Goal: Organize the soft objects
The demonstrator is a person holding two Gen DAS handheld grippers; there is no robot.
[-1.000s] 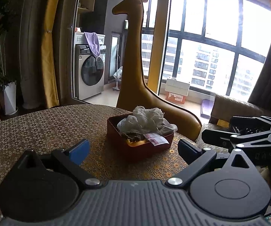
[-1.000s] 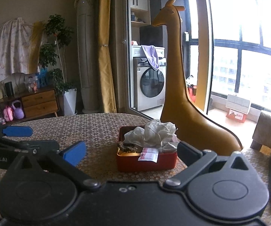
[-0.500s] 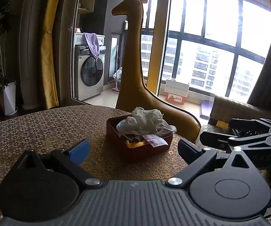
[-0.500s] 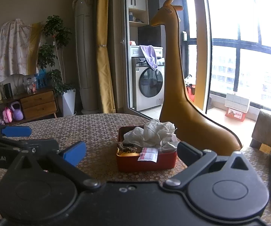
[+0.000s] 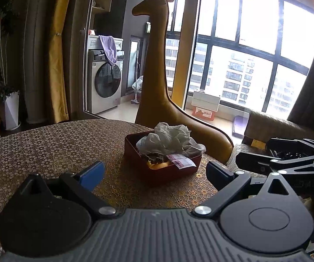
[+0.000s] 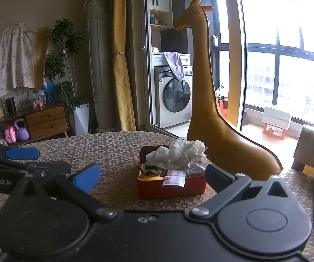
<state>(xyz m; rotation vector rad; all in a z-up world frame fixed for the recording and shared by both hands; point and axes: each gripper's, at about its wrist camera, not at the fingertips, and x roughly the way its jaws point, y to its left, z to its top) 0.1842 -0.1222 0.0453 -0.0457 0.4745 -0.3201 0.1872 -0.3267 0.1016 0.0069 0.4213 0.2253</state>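
Currently: you hover short of the load.
Left gripper [image 5: 154, 171]: fingers spread wide, empty, aimed at the red box [image 5: 157, 175].
Right gripper [image 6: 151, 175]: equally wide, empty.
Soft objects: crumpled white cloth [image 6: 176, 155] heaped in the box, mid-table, beyond both grippers.

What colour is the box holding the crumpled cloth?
The box is red, seen best in the right wrist view; the crumpled cloth in it is white.
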